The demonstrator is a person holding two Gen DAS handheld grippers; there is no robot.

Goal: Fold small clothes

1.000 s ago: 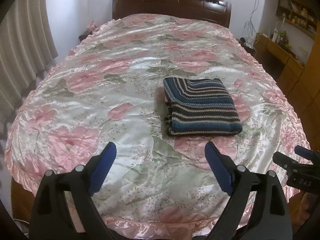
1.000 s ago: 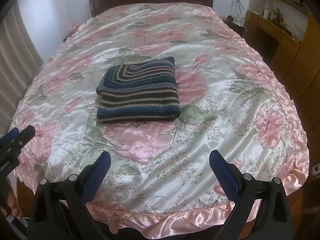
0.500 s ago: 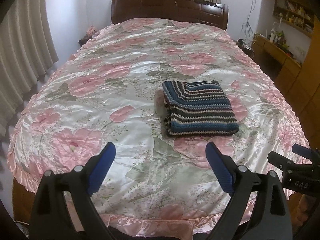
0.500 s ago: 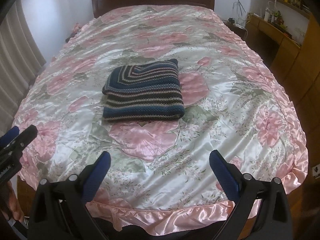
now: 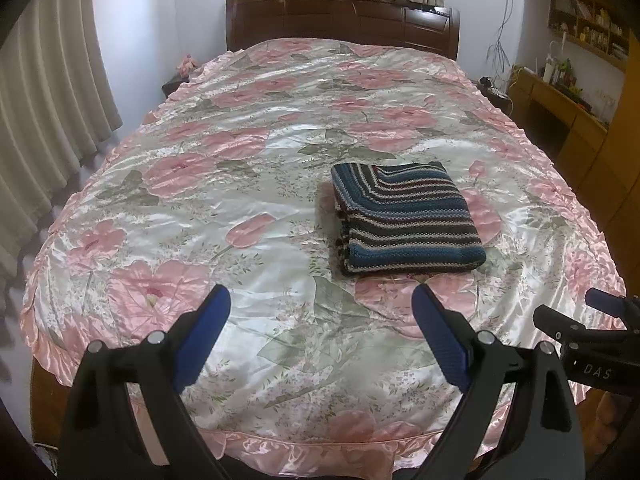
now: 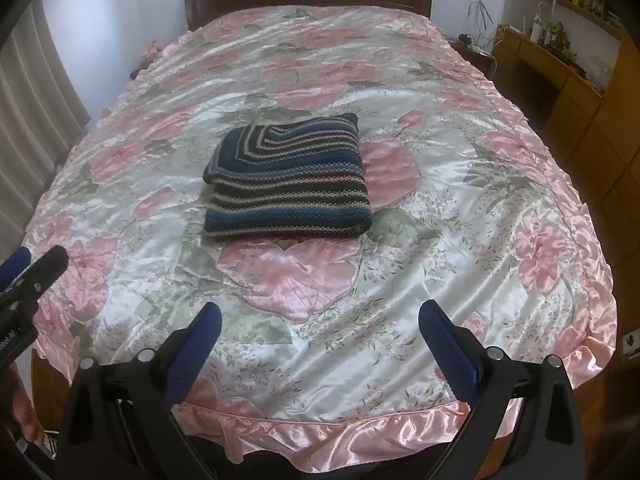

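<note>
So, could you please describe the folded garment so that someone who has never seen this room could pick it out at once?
Start from the large bed with the dark wooden headboard, covered by a shiny pink floral bedspread. Around the middle of that spread lies a folded knit garment, a neat thick rectangle. It is the only item lying on the bed, and its dark blue, black and cream stripes stand out against the pale satin.

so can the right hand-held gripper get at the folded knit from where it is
Probably yes. The right hand-held gripper is open and empty, and only bare bedspread lies between it and the folded knit. It would need to move forward over the bed first.
</note>
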